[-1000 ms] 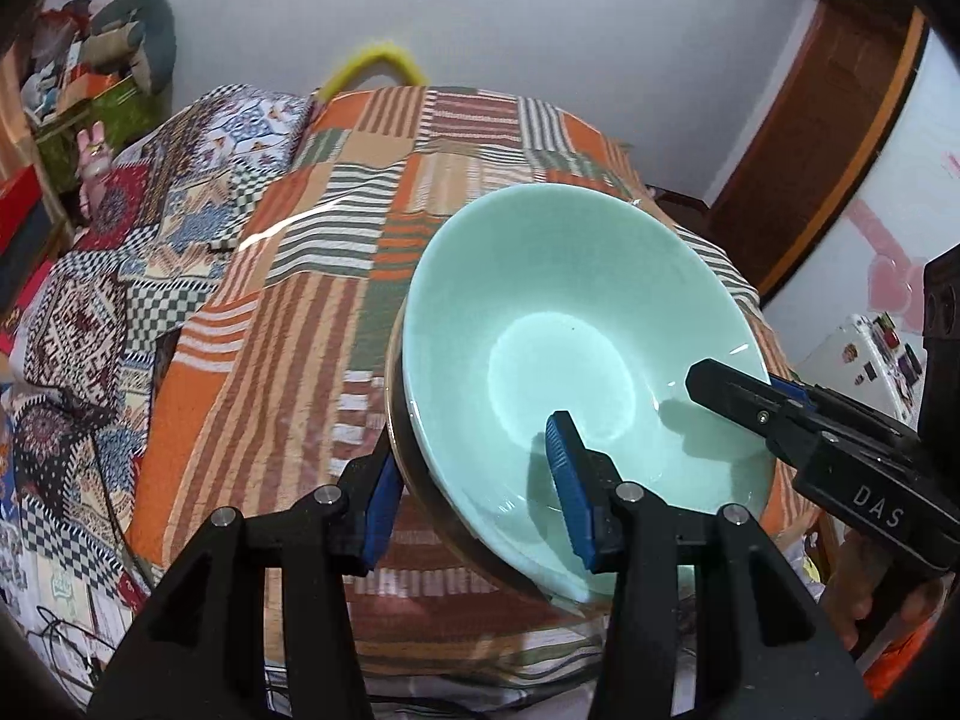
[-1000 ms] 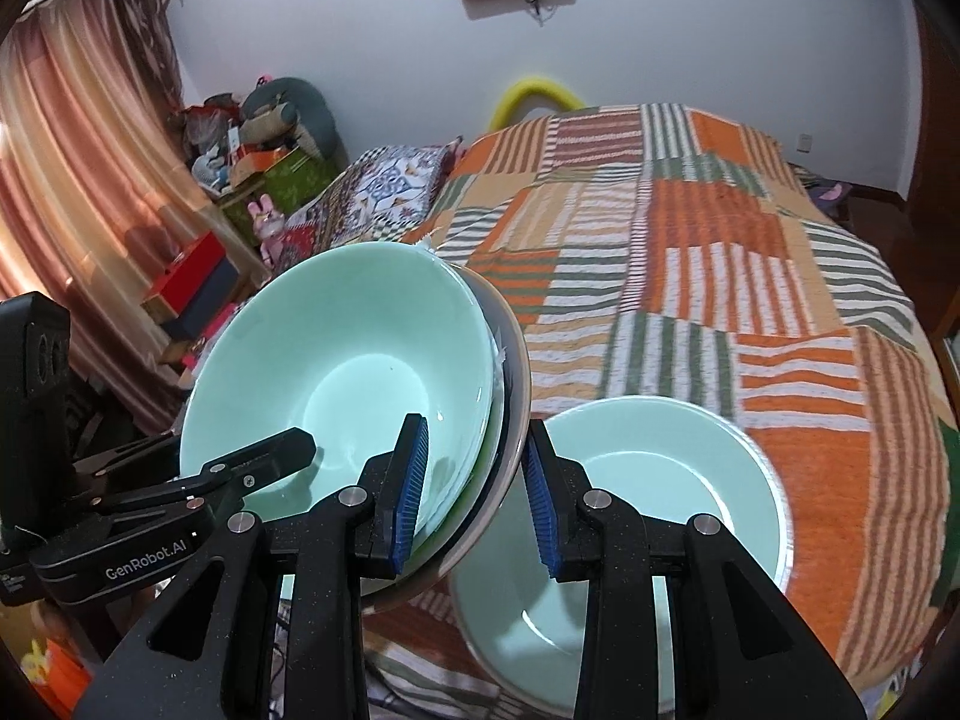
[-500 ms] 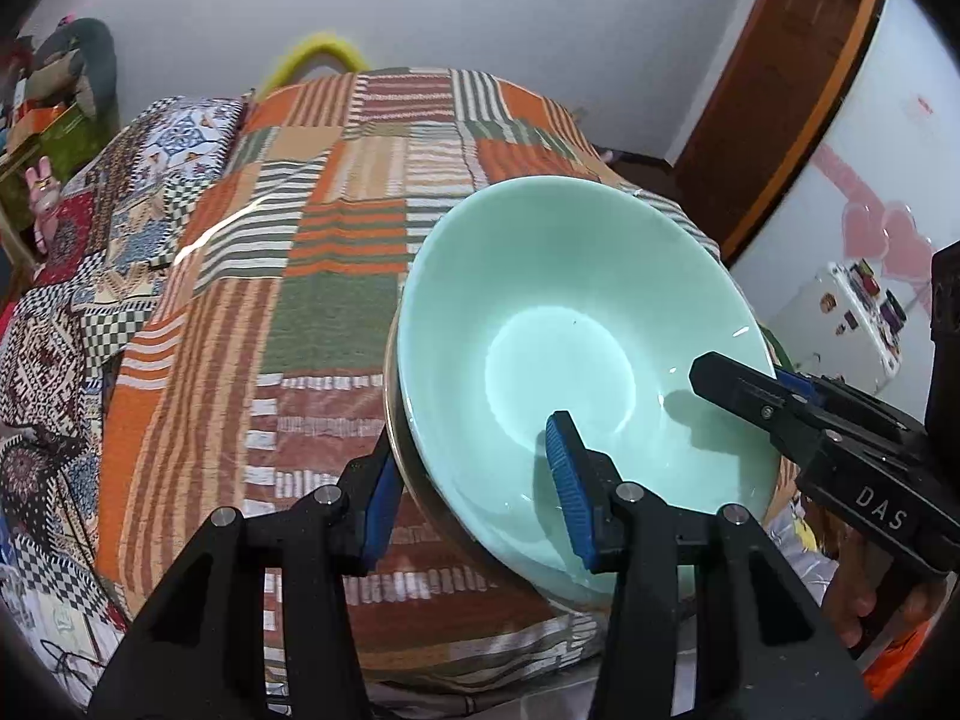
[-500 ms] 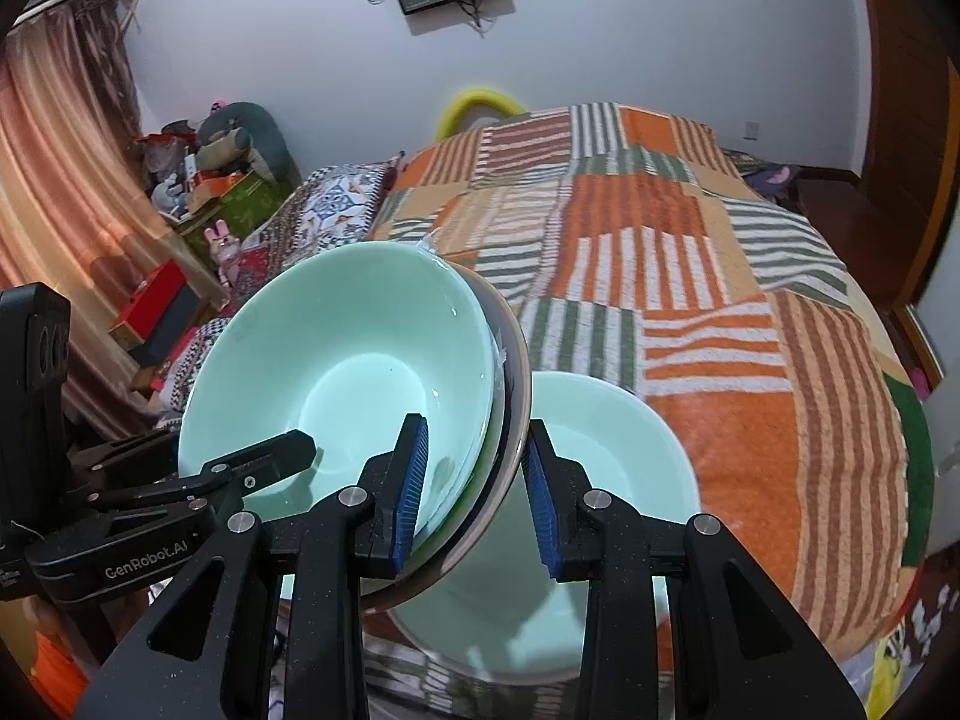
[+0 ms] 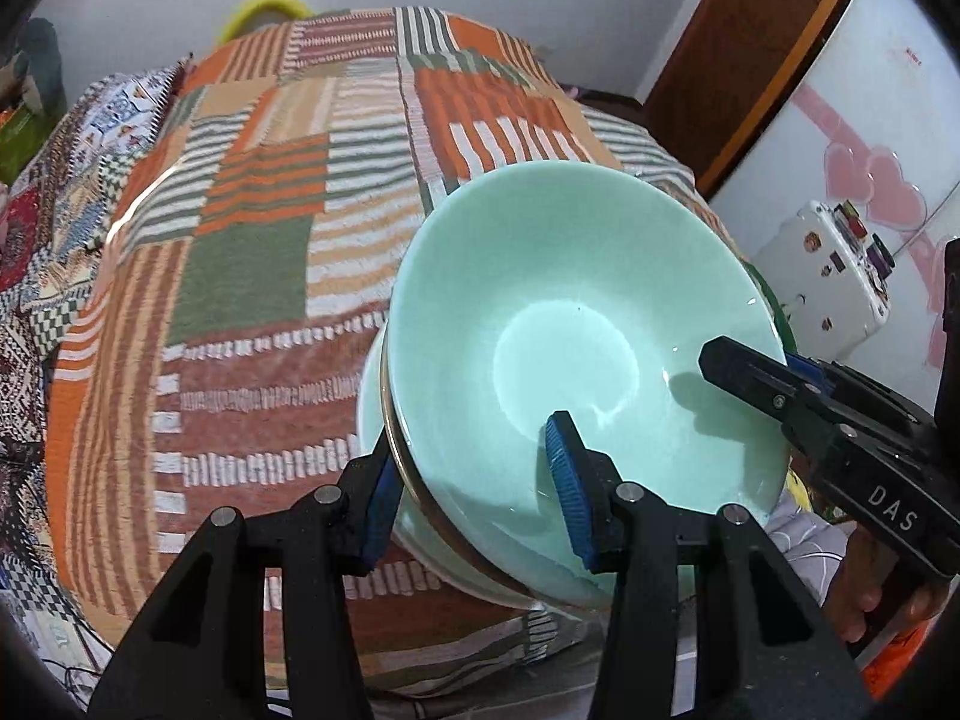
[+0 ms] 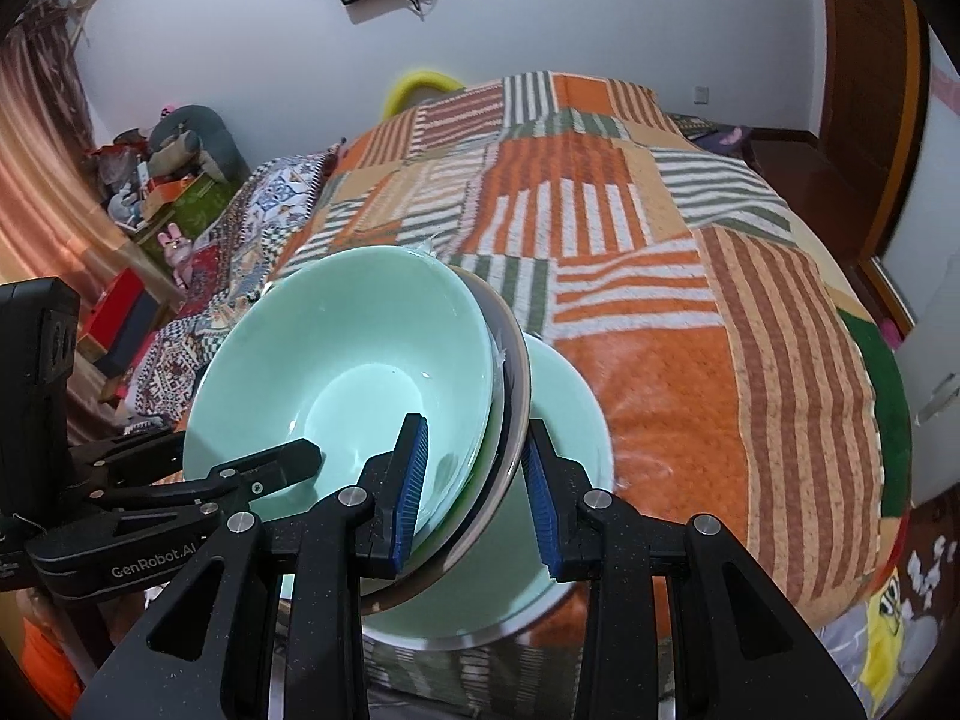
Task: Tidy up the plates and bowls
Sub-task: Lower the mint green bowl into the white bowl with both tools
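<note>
Pale green glazed bowl [image 5: 564, 336], glossy, nested in a metal-rimmed plate [image 6: 513, 360]; stack tilted, held above near edge of bed over striped patchwork blanket [image 5: 252, 252]. Second pale green bowl [image 6: 570, 414] beneath, on blanket. Left gripper [image 5: 474, 492] clamped on stack rim at one side, right gripper [image 6: 474, 486] clamped on rim at opposite side. Lettering "DAS" on right gripper in left view; "GenRobot.AI" on left gripper in right view. Versus one second ago: stack shifted, lower bowl now more covered; grips unchanged.
</note>
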